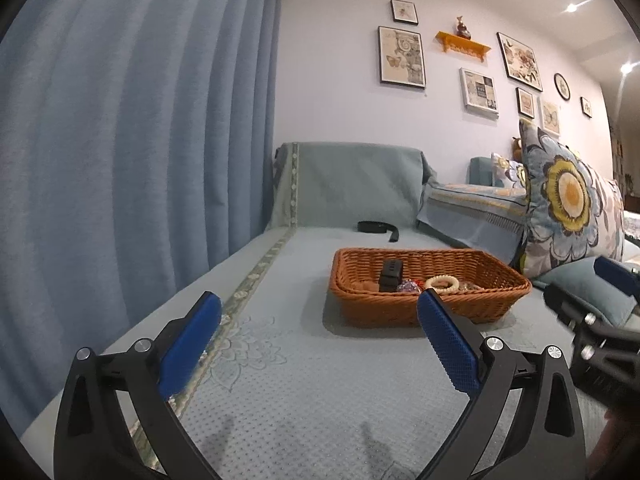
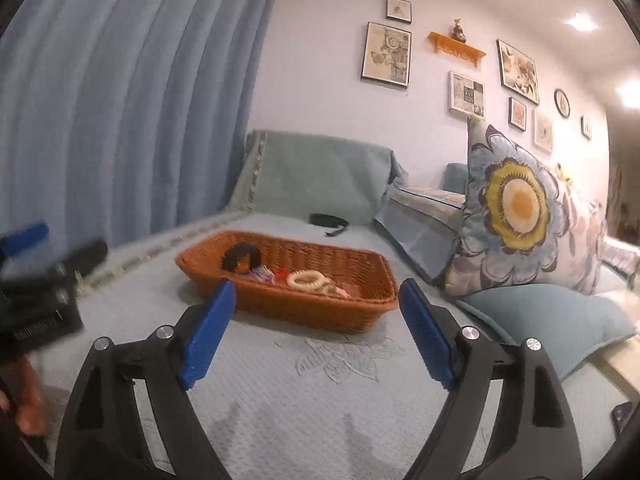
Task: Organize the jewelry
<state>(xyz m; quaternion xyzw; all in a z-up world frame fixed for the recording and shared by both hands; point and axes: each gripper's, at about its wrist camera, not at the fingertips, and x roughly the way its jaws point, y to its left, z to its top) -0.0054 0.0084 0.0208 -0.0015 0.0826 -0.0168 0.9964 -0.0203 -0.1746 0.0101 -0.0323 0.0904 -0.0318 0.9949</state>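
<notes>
Both sets of tongs gape empty: left gripper [image 1: 319, 316], right gripper [image 2: 317, 304]. Jewelry sits in the wicker basket [image 2: 362, 305] on the sofa. Cream bead bracelet [image 2: 307, 279] looks light, rigid-beaded, slippery; best pinched across one side of the ring.

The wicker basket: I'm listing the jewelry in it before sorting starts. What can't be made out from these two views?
- Wicker basket, left wrist view: its near wall hides the floor; only the tops of the cream bead bracelet and a black item show.
- Right wrist view: blur smears the small purple and red pieces; type unreadable.
- Black strap behind the basket: too small to identify.
- Both hand-held grippers are open, holding nothing.
</notes>
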